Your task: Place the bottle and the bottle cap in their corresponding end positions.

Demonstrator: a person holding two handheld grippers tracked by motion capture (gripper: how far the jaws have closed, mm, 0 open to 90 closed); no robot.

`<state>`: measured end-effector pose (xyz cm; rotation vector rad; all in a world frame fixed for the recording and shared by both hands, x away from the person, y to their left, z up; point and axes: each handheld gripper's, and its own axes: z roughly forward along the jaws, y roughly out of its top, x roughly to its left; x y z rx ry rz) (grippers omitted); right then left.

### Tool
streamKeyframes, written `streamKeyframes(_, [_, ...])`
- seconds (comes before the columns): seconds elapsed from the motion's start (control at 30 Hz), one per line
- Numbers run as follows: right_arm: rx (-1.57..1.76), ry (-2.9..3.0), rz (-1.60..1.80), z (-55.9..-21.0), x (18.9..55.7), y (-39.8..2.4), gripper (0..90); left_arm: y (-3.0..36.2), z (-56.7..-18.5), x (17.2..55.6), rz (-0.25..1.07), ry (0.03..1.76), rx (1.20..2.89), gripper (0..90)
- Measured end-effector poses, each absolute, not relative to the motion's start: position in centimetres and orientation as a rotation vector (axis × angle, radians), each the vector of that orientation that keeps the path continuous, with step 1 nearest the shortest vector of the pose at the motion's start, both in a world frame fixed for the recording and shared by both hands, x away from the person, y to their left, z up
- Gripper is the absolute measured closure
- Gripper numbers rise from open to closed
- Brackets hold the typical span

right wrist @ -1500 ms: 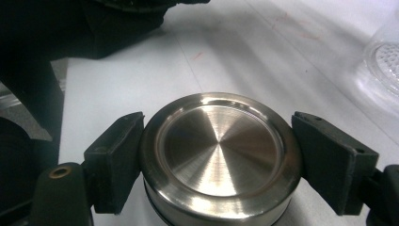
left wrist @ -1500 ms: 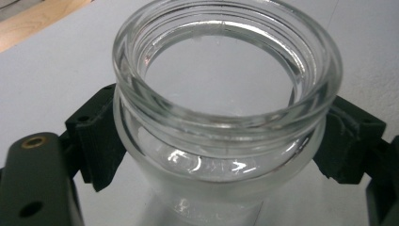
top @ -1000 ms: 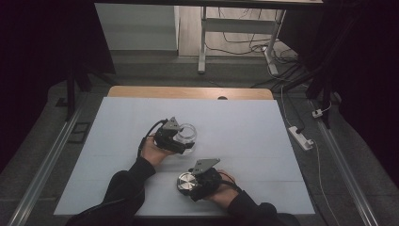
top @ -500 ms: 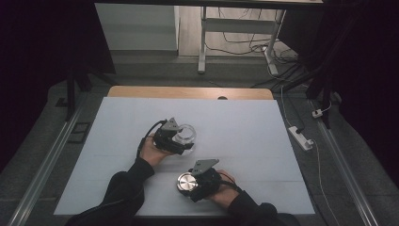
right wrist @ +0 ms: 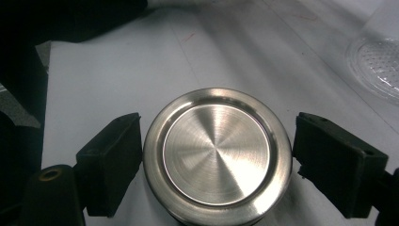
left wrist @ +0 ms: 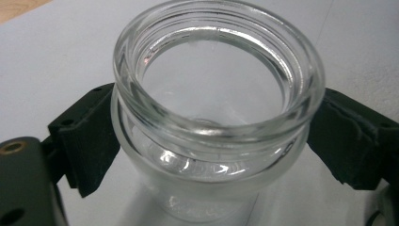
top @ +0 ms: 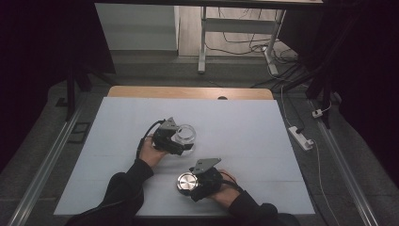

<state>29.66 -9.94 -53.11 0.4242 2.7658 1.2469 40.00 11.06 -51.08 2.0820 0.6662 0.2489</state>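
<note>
A clear glass jar (top: 188,132) stands upright, without a lid, on the white table (top: 263,141). My left gripper (top: 181,141) reaches around it from the left. In the left gripper view the jar (left wrist: 219,94) sits between the black pads (left wrist: 91,150) of that gripper (left wrist: 211,160), whose jaws have just been opening and stand beside the glass. A round brushed-metal lid (top: 187,181) lies flat nearer the front edge. My right gripper (top: 189,185) straddles it. The right gripper view shows the lid (right wrist: 216,153) between the pads (right wrist: 113,160) with thin gaps, the jaws of that gripper (right wrist: 216,162) having just been opening.
The wooden far edge of the table (top: 188,92) lies beyond the white sheet. A metal desk frame (top: 202,42) and cables stand on the floor behind. A white power strip (top: 299,137) lies on the floor to the right. The jar's base (right wrist: 376,66) shows past the lid.
</note>
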Motion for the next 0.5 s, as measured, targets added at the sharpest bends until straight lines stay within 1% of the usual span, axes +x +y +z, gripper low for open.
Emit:
streamKeyframes(0.17, [0.412, 2.769, 1.232, -53.2, 29.7, -10.0, 16.3, 11.6, -50.6, 39.8, 0.23, 0.665, 2.048, 7.4])
streamKeyframes(0.5, [0.397, 2.759, 1.223, -53.1, 29.6, -9.9, 16.3, 13.1, -49.2, 39.2, 0.154, 0.653, 1.928, 7.6])
